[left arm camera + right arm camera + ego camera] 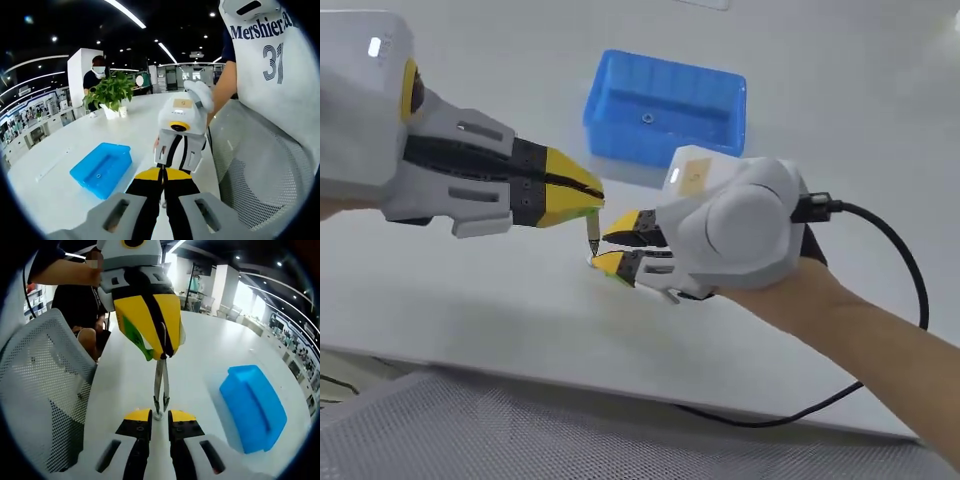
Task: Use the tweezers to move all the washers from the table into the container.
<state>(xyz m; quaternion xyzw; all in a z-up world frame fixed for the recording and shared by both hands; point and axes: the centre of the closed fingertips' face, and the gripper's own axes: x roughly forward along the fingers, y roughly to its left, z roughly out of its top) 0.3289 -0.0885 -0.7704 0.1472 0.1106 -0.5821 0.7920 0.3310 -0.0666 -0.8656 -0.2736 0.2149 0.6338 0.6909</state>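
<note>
While in left claw (pixel 596 197), tweezers (pixel 592 232) tip-down

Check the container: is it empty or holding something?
Not empty. One small ring, seemingly a washer, lies on the floor of the blue container; the rest of the floor looks bare.

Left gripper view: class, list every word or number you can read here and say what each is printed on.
"Mershier", followed by a character or two cut off near the picture's edge: on the person's white shirt.
"31": on the same shirt, below the name.
Tan sticker on the white housing: print too small to read.
</note>
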